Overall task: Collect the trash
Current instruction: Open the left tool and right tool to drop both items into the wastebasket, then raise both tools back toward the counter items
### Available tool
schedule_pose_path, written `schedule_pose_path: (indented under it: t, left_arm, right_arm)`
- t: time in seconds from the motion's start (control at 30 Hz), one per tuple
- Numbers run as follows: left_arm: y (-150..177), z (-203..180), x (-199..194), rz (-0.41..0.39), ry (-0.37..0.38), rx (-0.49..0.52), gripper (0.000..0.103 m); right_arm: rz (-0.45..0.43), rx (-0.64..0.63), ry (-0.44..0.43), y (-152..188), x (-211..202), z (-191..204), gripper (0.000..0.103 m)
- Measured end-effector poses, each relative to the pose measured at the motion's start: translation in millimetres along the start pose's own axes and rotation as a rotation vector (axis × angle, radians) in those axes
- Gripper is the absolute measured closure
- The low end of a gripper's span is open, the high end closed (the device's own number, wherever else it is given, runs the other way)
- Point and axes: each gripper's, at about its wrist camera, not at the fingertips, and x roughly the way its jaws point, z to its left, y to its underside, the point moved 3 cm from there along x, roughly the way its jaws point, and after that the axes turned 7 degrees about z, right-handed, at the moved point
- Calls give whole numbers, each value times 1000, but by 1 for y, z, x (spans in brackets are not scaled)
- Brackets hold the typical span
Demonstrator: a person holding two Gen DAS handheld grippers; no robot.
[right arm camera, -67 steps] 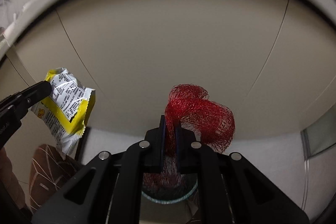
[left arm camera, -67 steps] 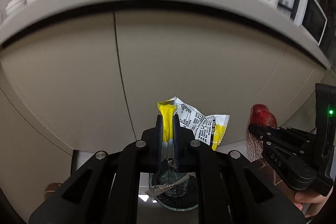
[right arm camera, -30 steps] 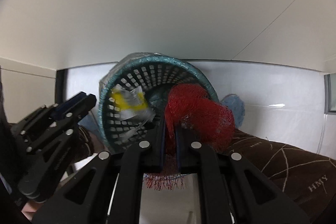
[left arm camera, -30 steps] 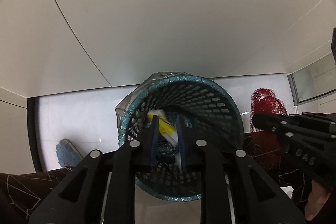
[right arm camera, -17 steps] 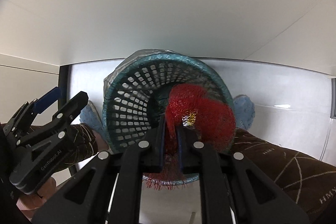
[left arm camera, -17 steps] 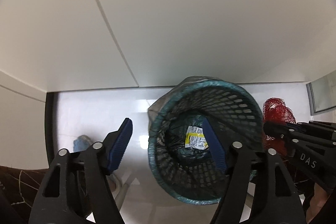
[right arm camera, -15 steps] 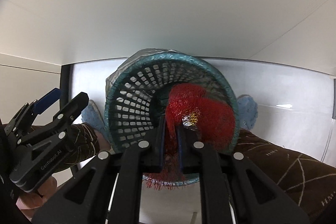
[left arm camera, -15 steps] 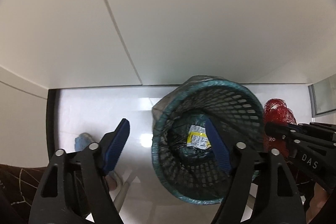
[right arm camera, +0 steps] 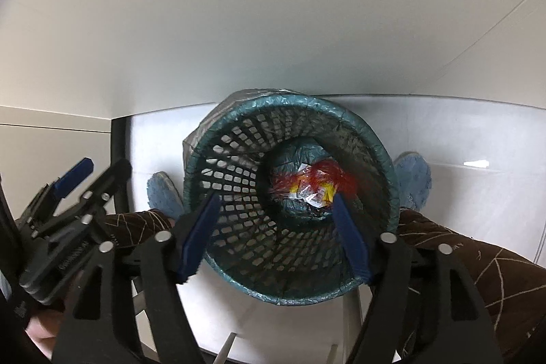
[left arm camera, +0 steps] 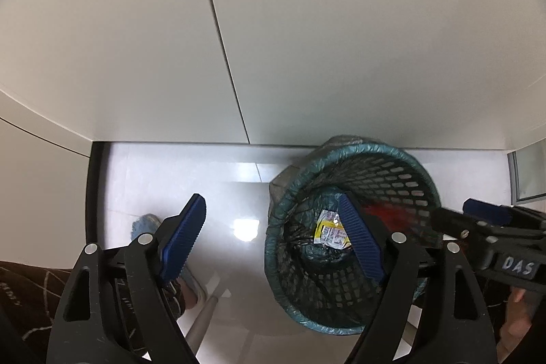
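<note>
A teal mesh waste basket [right arm camera: 375, 145] with a plastic liner stands on the white floor against the cabinet; it also shows in the left wrist view [left arm camera: 392, 156]. The yellow snack wrapper [left arm camera: 329, 232] lies at its bottom. The red mesh net [right arm camera: 327, 176] is inside the basket over the wrapper [right arm camera: 309, 193], blurred with motion. My right gripper [right arm camera: 274, 227] is open and empty above the basket's mouth. My left gripper [left arm camera: 273, 237] is open and empty, left of the basket's middle. Each gripper shows in the other's view, the right [left arm camera: 477, 220] and the left [right arm camera: 78, 190].
Beige cabinet doors [left arm camera: 273, 40] rise behind the basket. The person's blue slippers [right arm camera: 413, 179] [left arm camera: 146, 226] and brown trouser legs [right arm camera: 477, 275] flank the basket. A metal chair or stool leg [left arm camera: 203, 316] is near the left foot.
My right gripper has opened and let go of the red net, which has dropped into the basket. My left gripper, open since dropping the wrapper, has shifted left.
</note>
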Motion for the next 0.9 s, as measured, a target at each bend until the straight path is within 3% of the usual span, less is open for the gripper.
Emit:
schedule_pose_path:
  t: [0.23, 0.37, 0.5, 0.9]
  left_arm:
    - [1, 6, -65, -57, 46, -17, 23]
    - [10, 10, -112, -134, 5, 2, 23]
    - [17, 20, -161, -173, 24, -25, 22]
    - [26, 43, -317, -334, 36, -77, 18]
  right_arm:
    - [-65, -21, -17, 12, -35, 9, 36]
    - [-139, -3, -23, 28, -76, 17, 36]
    - [-185, -24, -27, 44, -110, 32, 36]
    - [-417, -148, -13, 75, -255, 84, 32]
